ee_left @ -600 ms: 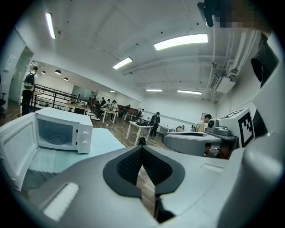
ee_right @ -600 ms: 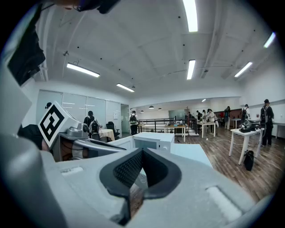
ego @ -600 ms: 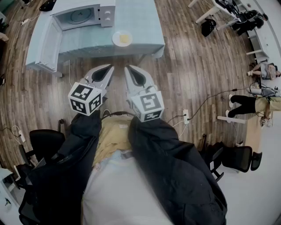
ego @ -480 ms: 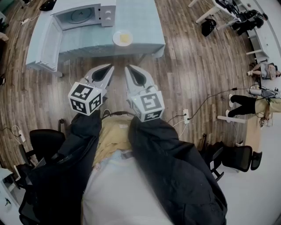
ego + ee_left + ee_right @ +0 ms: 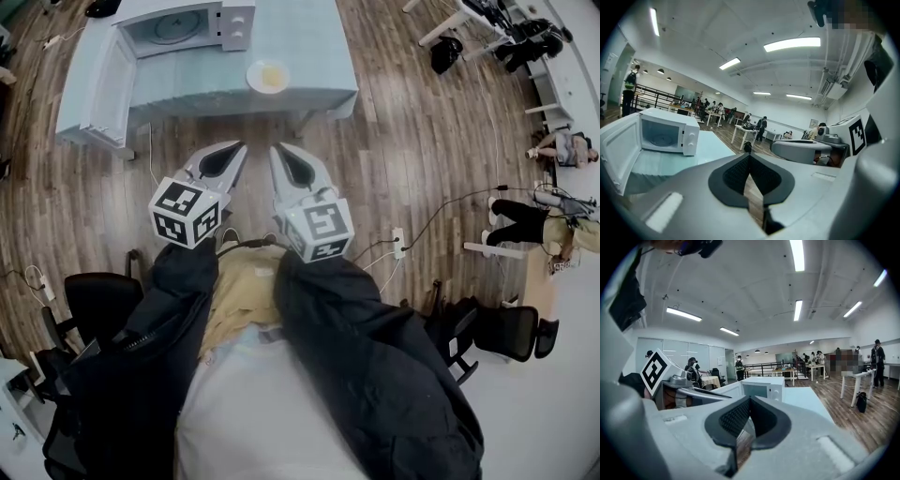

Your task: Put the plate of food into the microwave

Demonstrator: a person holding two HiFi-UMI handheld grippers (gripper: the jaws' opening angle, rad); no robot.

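Plate of food (image 5: 268,77): a white plate with something yellow on it. It stands on the light blue surface (image 5: 309,37), close to the front edge, to the right of the microwave (image 5: 187,23) and apart from it.
Microwave: white, on the same surface. Its door (image 5: 105,80) is swung wide open to the left, and the round turntable inside can be seen.
Left claw (image 5: 240,145): closed. The two dark pads meet at the tip and there is no thing between them. I hold it in front of my body, above the wooden floor (image 5: 412,159), well apart from the plate.
Right claw (image 5: 276,148): closed too, pads together, holding nothing. It is just beside the left claw, and both tips point toward the surface.
Marker cubes: one sits on the back of each claw, near my dark sleeves.
Around me: a black office chair (image 5: 94,305) stands on the floor at my left.
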